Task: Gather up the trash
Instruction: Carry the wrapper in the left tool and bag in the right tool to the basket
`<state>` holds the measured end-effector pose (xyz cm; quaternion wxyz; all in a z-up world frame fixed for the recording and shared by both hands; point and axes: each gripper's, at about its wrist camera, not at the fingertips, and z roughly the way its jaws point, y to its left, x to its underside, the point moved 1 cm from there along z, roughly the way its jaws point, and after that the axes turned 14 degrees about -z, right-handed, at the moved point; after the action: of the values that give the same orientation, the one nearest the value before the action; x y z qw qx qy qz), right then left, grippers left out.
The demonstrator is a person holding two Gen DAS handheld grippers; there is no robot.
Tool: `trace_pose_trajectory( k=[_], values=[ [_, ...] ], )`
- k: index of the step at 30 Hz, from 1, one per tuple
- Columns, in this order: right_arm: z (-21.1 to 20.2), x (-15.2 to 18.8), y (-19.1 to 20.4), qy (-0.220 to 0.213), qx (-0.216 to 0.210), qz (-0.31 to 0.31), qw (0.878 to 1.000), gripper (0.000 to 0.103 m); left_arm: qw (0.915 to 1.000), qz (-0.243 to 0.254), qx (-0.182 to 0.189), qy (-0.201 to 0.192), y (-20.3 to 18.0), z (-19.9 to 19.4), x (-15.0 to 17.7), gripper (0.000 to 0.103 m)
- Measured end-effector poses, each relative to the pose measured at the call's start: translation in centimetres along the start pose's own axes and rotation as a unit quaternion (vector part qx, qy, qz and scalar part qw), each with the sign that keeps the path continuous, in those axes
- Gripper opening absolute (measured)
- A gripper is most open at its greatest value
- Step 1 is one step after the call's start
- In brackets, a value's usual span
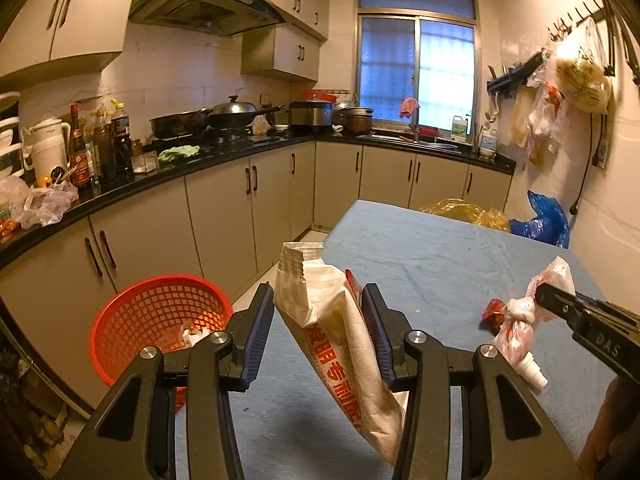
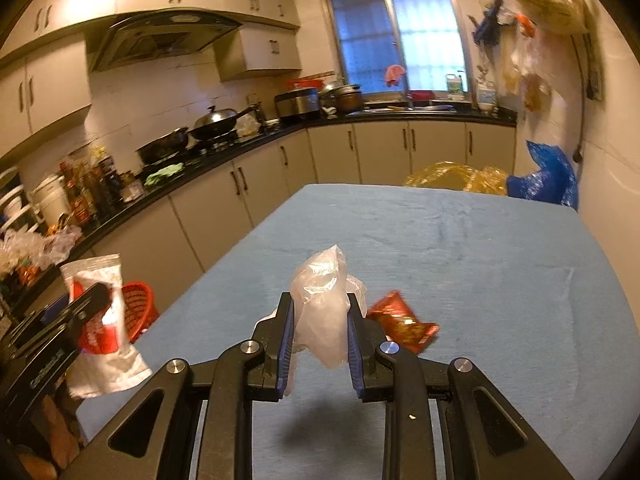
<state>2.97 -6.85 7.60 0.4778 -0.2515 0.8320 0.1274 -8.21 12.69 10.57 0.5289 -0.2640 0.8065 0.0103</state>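
While the red mesh basket (image 1: 160,320) stands on the floor at left, the left gripper (image 1: 318,312) clamps a white printed food pouch (image 1: 340,332) above the blue table (image 1: 440,248). Rightward, the right gripper (image 2: 321,320) pinches a knotted clear plastic bag (image 2: 322,312); a red snack wrapper (image 2: 404,322) lies just beside it.

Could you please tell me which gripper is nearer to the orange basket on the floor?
Left. The left gripper, shut on the white paper bag, is at the table edge beside the orange basket. The right gripper, holding the clear plastic bag, is farther over the table.
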Motion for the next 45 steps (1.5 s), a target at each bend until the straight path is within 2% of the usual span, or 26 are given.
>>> trace_pose_trajectory(
  k=[10,19,26,30,36,45],
  values=[
    [1.7,-0.8,4.1,0.016,-0.028,-0.020,0.999,0.026,0.9995,-0.028,-0.012,-0.001,4.3,0.2,-1.0,0.044],
    [2.5,-1.8,7.2,0.022,-0.035,-0.044,0.998,0.026,0.9983,-0.054,-0.020,-0.004,7.9,0.6,-1.9,0.044],
    [3.1,-2.8,9.6,0.029,-0.053,-0.062,0.996,0.026,0.9958,-0.080,-0.040,-0.019,12.2,0.3,-3.6,0.044],
    [3.8,-3.8,11.8,0.030,-0.074,-0.072,0.994,0.026,0.9928,-0.097,-0.065,-0.029,15.7,0.0,-4.7,0.044],
    [6.0,-5.2,15.6,0.041,-0.117,-0.085,0.989,0.026,0.9896,-0.109,-0.091,-0.021,19.5,0.8,-5.3,0.044],
    [10.1,-7.2,21.8,0.056,-0.175,-0.107,0.977,0.027,0.9895,-0.102,-0.102,0.014,21.6,2.8,-4.5,0.044]
  ],
)
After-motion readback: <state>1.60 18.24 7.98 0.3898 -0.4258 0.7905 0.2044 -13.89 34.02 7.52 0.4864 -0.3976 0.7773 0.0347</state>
